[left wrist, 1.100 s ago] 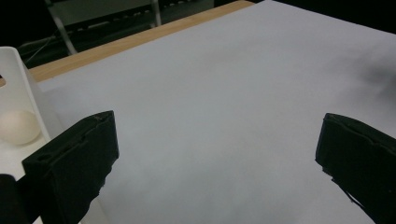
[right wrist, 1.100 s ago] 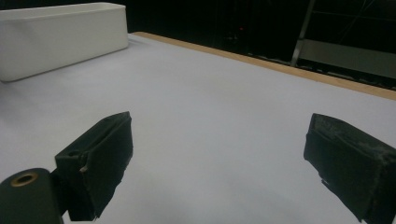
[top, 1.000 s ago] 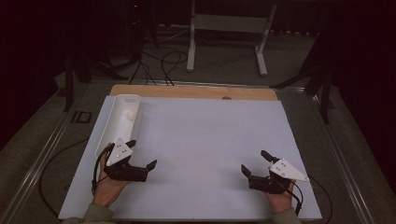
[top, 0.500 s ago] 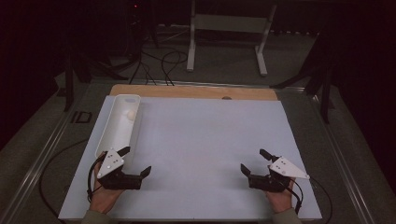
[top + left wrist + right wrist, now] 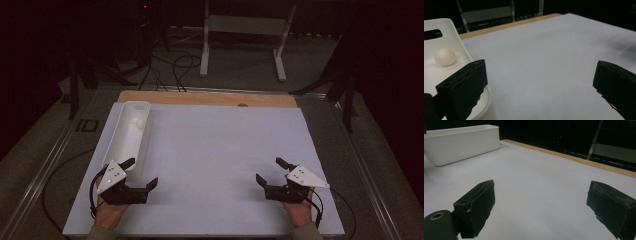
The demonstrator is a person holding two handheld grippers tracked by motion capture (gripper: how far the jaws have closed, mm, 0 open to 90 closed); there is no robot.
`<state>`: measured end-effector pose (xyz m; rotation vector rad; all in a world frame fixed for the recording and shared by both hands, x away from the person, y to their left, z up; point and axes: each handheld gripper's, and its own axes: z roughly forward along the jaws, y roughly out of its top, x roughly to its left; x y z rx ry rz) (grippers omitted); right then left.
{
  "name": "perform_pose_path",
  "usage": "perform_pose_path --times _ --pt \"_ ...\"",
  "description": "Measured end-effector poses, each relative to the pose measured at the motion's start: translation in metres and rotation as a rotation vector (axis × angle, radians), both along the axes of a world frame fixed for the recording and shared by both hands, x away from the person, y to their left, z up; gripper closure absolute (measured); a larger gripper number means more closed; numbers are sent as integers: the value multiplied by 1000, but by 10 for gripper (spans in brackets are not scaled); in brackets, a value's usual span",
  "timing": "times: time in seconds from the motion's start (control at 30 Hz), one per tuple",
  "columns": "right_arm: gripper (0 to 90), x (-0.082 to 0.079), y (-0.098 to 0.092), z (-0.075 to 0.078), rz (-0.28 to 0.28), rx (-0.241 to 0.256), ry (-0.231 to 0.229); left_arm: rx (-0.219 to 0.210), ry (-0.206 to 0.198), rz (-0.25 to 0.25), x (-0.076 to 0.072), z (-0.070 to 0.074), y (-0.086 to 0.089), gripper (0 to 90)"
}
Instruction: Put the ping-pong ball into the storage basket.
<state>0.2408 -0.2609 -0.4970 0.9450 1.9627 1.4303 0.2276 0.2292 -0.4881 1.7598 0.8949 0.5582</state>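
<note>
A long white tray lies along the left side of the white mat, with a pale egg-like ball near its far end. In the left gripper view the ball rests inside the tray. My left gripper is open at the tray's near end, one jaw over the tray rim, nothing between the jaws. My right gripper is open near the mat's front right, empty, low over the mat. The tray sits far off at the upper left in the right gripper view.
The white mat covers a wooden table whose bare strip shows at the far edge. A metal stand and cables are on the floor beyond. Aluminium rails run along the table's sides.
My left gripper has drawn back toward the front edge, away from the tray's side. The right gripper has shifted only slightly. Both stay open.
</note>
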Motion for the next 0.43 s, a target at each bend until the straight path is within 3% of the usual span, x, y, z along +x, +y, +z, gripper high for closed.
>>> perform_pose_path --times 0.43 --pt "78 2 3 -3 7 -33 16 -19 9 21 1 -4 5 0"
